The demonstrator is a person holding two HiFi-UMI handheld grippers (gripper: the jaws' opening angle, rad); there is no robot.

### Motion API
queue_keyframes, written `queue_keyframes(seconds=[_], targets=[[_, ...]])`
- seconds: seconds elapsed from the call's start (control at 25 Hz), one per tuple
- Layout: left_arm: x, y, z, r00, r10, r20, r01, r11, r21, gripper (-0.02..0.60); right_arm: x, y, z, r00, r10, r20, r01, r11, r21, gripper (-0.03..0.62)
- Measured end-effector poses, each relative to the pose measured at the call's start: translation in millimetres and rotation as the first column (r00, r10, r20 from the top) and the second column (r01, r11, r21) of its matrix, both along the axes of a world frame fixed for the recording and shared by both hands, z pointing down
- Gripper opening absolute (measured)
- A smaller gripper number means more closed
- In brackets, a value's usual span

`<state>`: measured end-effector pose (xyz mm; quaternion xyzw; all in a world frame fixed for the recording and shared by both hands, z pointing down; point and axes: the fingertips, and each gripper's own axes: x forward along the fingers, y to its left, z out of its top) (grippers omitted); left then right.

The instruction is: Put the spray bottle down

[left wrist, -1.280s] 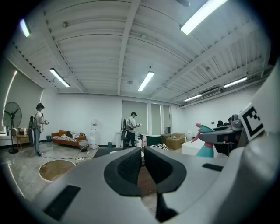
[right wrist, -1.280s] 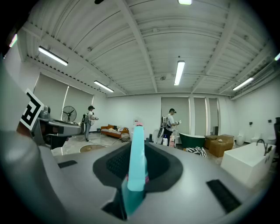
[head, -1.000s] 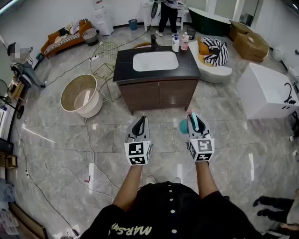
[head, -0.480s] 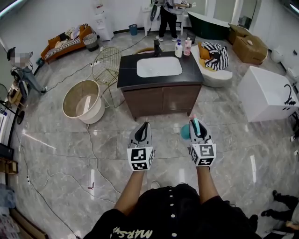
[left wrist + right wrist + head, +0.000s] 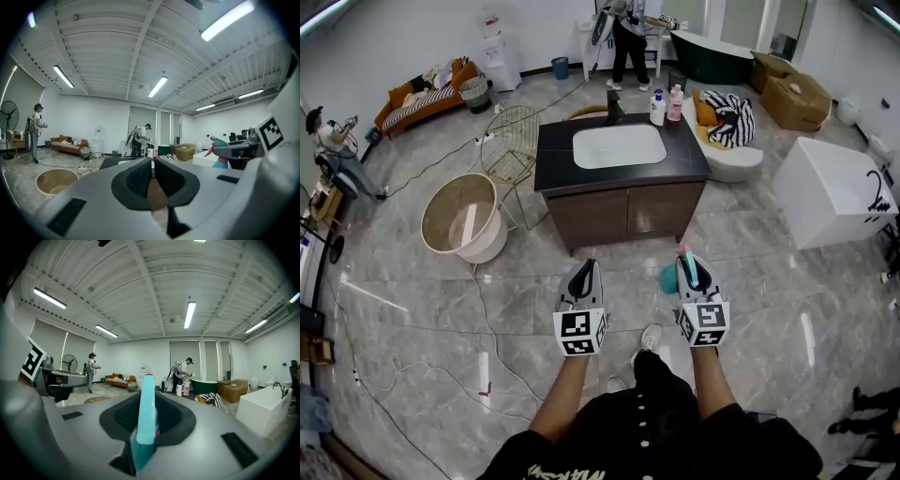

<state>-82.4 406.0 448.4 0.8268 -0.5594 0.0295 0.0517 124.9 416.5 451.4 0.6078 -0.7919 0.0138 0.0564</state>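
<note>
Sink cabinet dead ahead, two bottles on its back right corner. Round tub on the floor to its left, white box to its right, sofa far back left. Left gripper beside right gripper, before the cabinet. Spray bottle between the right's jaws.

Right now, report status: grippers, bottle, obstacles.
Left gripper shut, empty. Right gripper shut on spray bottle, held in air. Sink cabinet ahead, apart from grippers.

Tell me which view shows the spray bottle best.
Right gripper view: the spray bottle sits large, clamped in the right gripper. Head view shows only teal under that gripper; left gripper view, a small side profile.
</note>
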Motion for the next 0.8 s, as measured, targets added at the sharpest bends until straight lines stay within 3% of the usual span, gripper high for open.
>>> queue_keyframes(seconds=[0.24,0.8], targets=[[4.2,-44.6,6.5,1.000,-0.002,0.005,0.002,1.000,-0.003,0.029,2.1,-49.3,6.8,1.000,-0.010,0.010,0.010,1.000,0.001,0.069],[28.5,-199.3,3.1,0.999,-0.039,0.029,0.039,0.999,0.001,0.028,23.3,-215.7,1.4,0.998,-0.060,0.004,0.060,0.998,0.015,0.069]])
